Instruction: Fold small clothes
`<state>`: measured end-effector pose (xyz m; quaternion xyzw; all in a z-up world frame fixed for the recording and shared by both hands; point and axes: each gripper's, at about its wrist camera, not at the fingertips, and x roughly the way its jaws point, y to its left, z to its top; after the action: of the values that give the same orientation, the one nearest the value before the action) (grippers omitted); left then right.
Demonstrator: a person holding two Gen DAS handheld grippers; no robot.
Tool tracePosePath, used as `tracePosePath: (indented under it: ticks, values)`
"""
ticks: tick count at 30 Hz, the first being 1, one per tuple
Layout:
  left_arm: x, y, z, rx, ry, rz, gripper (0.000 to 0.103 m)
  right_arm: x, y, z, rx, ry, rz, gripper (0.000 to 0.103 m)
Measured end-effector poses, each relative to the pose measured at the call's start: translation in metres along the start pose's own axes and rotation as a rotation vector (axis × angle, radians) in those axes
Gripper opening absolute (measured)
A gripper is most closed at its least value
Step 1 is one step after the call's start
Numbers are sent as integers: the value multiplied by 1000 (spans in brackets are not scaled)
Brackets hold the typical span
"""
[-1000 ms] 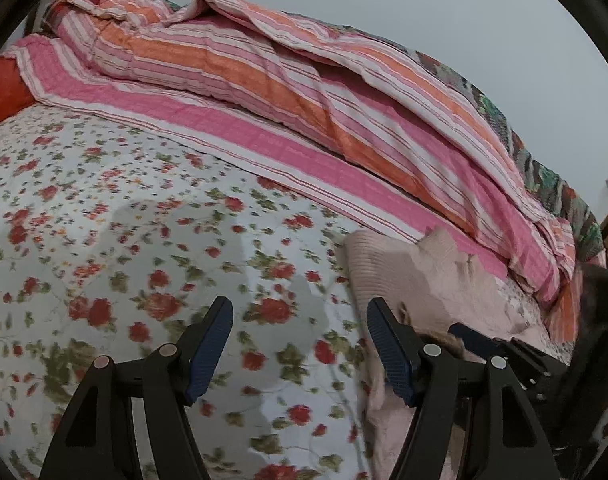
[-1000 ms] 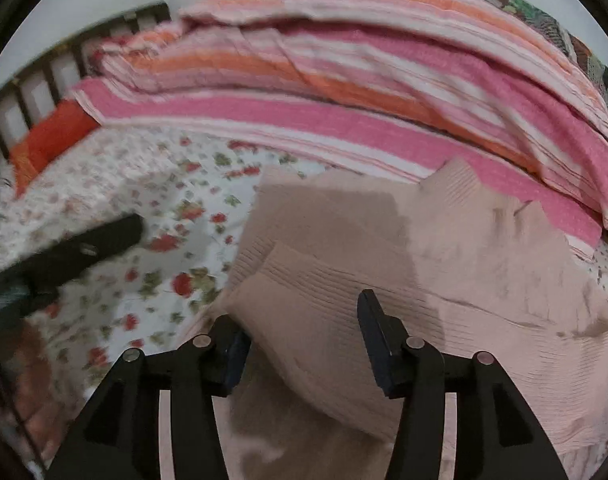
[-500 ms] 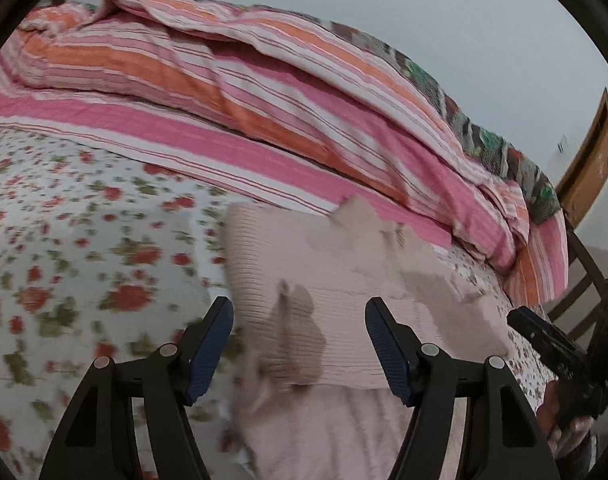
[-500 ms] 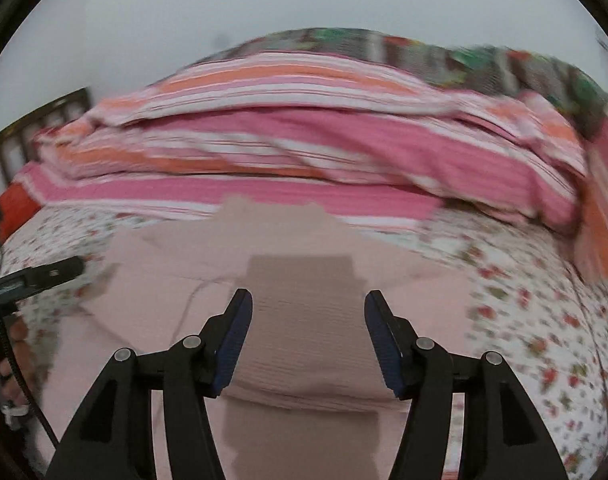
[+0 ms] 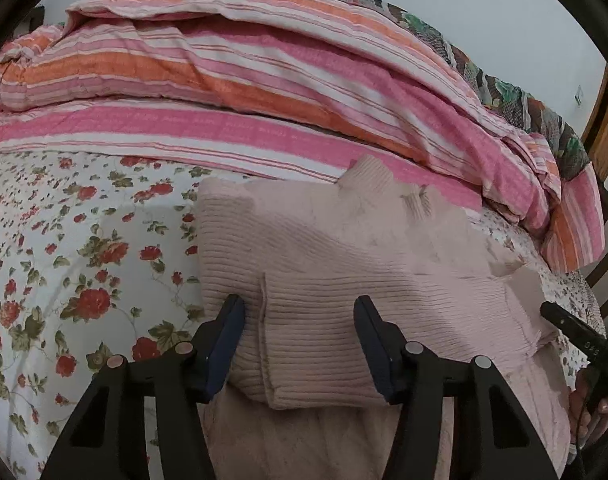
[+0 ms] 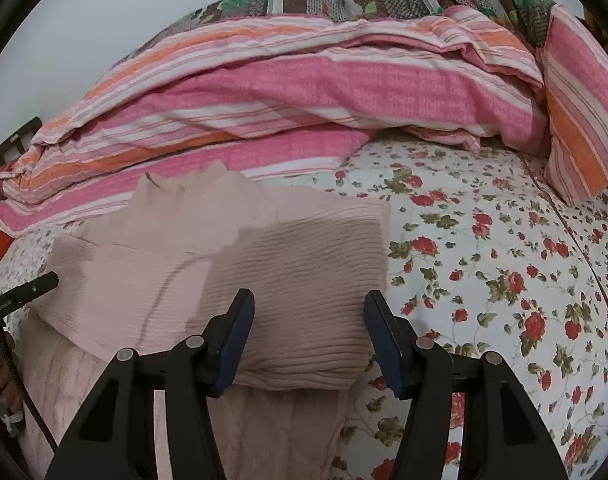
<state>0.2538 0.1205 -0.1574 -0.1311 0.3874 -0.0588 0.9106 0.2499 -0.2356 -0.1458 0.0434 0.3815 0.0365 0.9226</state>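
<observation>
A pale pink ribbed knit sweater (image 5: 344, 264) lies on the floral bed sheet, its upper part folded over into a thick layer. My left gripper (image 5: 299, 344) is open, its jaws on either side of the folded edge at the sweater's left part. My right gripper (image 6: 308, 340) is open, its jaws on either side of the folded edge of the sweater (image 6: 287, 264) at its right part. Neither gripper pinches the fabric. The right gripper's tip also shows in the left wrist view (image 5: 572, 328), and the left one's in the right wrist view (image 6: 27, 290).
A pink, orange and white striped quilt (image 5: 263, 92) is heaped along the far side of the bed, right behind the sweater. The floral sheet (image 6: 504, 264) spreads to the right and also to the left (image 5: 71, 248). A wooden chair or frame (image 5: 604, 120) stands at the far right.
Both grippers have swung in from the sides toward the sweater and moved close over its folded front edge. Both stayed open. The sweater now lies folded over between them.
</observation>
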Motion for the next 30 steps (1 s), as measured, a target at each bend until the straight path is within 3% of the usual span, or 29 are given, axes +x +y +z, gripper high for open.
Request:
tracePosePath:
  ticks: [3,5,12,14,25,30]
  values:
    - [2,-4,0,18,3,26,51,0,0,-3,-6,-3,-4,57]
    - [1,-5,0,29,-9,41,38,0,3,-5,-19,-8,-12,57]
    - [6,-10,4,42,-14,76,25,-4,-4,-9,20,-50,24,57]
    - [5,-10,6,34,-32,76,9,-6,-6,-10,35,-56,39,57]
    - [-30,-20,22,47,-221,30,7,-17,-18,-1,89,-97,106,57]
    - [-28,-12,30,-4,-260,63,7,-21,-20,5,95,-137,67,57]
